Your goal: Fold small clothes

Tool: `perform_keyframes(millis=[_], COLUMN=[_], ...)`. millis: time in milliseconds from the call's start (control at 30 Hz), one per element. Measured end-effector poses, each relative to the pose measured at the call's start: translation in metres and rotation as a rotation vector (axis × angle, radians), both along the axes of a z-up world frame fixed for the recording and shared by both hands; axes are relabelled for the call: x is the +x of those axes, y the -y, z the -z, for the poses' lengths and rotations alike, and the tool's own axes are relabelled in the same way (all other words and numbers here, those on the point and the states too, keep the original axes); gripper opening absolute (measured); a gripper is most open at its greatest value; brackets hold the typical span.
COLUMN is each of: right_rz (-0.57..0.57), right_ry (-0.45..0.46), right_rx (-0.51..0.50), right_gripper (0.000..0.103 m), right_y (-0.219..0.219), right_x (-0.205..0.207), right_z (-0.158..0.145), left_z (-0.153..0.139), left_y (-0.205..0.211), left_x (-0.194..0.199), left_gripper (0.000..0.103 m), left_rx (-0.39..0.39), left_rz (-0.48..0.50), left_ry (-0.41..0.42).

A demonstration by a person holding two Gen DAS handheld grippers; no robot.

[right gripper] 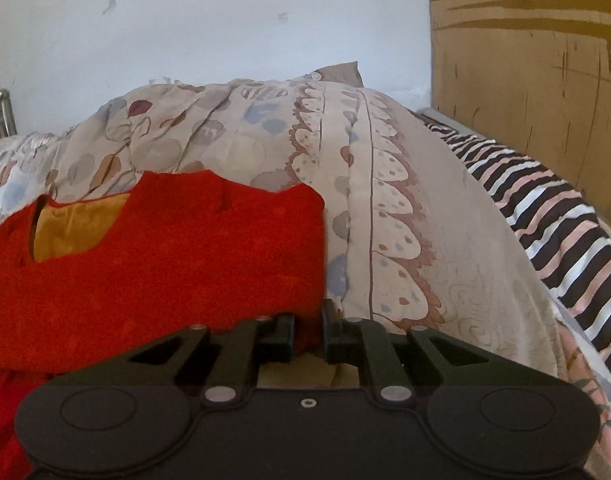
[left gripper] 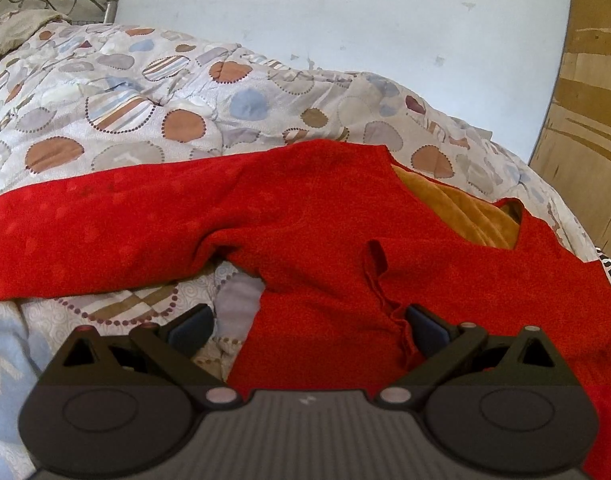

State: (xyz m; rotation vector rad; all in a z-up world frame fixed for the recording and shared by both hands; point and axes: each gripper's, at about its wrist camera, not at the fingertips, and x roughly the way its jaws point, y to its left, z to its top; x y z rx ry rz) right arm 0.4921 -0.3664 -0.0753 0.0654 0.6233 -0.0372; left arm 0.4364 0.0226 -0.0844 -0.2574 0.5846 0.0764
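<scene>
Red top [left gripper: 313,216] lies across the middle on the spotty quilt [left gripper: 145,92], left gripper [left gripper: 309,326] spread wide over it, right gripper [right gripper: 308,330] pinching its edge.

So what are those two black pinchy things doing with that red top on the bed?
A person is folding a small red top that lies spread on a patterned quilt. They hold a pinching tool in each hand. The right gripper has pinched the top's right edge. The left gripper is wide open, with the red cloth lying between its fingers, not squeezed. One sleeve stretches out to the left, and an orange lining shows at the neck. No fold is made yet.
</scene>
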Motion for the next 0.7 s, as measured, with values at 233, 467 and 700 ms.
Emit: perform_keyframes(millis=[233, 467, 700], right_rz=[-0.043, -0.108, -0.245], right_ry=[0.008, 0.084, 0.143], right_rx=[-0.032, 0.008, 0.108], right_gripper=[0.039, 0.087, 0.103], right_y=[-0.008, -0.021, -0.063], right_x=[-0.034, -0.089, -0.146], right_z=[-0.017, -0.049, -0.068], left_z=[-0.021, -0.064, -0.086], left_y=[-0.009, -0.044, -0.116], left_x=[-0.011, -0.063, -0.126], left_gripper=[0.103, 0.103, 0.103], left_rx=[-0.045, -0.038, -0.010], left_rz=[-0.002, -0.072, -0.245], left_ry=[-0.029, -0.015, -0.046])
